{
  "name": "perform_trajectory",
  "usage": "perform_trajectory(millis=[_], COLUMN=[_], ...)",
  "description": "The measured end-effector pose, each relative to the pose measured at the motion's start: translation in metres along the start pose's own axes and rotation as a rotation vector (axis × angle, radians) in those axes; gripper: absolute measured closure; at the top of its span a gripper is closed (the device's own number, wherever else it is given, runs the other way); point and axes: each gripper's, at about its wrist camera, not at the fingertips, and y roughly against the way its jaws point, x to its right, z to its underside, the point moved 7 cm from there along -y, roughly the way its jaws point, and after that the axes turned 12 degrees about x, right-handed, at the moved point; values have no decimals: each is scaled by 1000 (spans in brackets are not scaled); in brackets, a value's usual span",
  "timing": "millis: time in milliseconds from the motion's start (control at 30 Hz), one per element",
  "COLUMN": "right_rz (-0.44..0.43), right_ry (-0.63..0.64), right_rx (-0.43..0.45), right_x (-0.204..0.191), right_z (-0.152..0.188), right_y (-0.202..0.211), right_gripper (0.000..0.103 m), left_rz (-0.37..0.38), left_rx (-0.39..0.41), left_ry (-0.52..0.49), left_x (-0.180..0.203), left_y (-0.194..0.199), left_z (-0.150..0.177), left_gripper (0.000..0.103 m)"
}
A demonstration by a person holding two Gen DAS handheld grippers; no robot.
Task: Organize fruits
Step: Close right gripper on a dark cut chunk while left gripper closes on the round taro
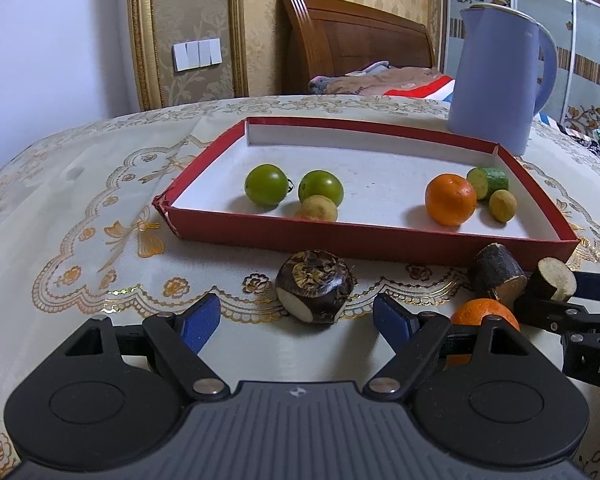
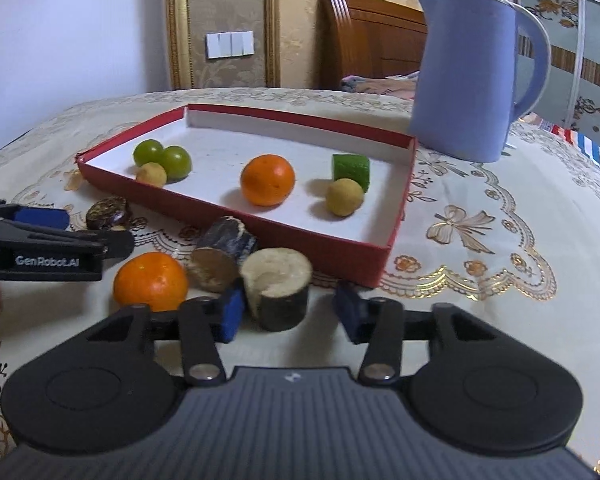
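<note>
Fruits mostly sit in the red tray (image 2: 396, 216) already, but an orange (image 2: 150, 280), two cut stubs and a dark water chestnut (image 1: 314, 286) wait on the tablecloth just outside it. Right gripper (image 2: 288, 308) is spread open around the pale-topped stub (image 2: 278, 290), its left pad touching, so an off-centre squeeze could tip it into the neighbouring stub (image 2: 220, 258). Left gripper (image 1: 296, 320) is open too, with the chestnut just ahead between the tips.

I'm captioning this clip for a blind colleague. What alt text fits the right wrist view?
The open right gripper straddles a dark-skinned cut stalk piece on a patterned tablecloth, beside a second piece and an orange. Behind them, a red tray holds more fruit, with a blue kettle beyond.
</note>
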Motion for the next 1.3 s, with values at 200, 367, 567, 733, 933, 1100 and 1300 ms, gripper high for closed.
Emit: perform_trajectory(millis=[200, 367, 567, 733, 933, 1100, 1300], right_rz=[-6, -9, -4, -6, -4, -4, -7], right_ry=[-12, -19, -38, -59, -78, -82, -86], right_rx=[4, 6, 15, 28, 44, 34, 21], right_x=[1, 2, 6, 9, 13, 13, 13], right_z=[-1, -1, -1, -1, -1, -1, 0], right_y=[0, 1, 2, 7, 11, 10, 7], right_gripper=[72, 72, 72, 72, 72, 72, 72], left_rz=[-12, 1, 7, 12, 9, 11, 32], left_rx=[10, 16, 28, 70, 90, 95, 83], left_ry=[5, 2, 0, 13, 10, 5, -35], left_x=[-1, 0, 0, -2, -3, -1, 9], left_y=[1, 2, 5, 14, 16, 15, 14], left_z=[-2, -2, -3, -7, -9, -10, -7], left_gripper=[31, 55, 64, 68, 70, 69, 42])
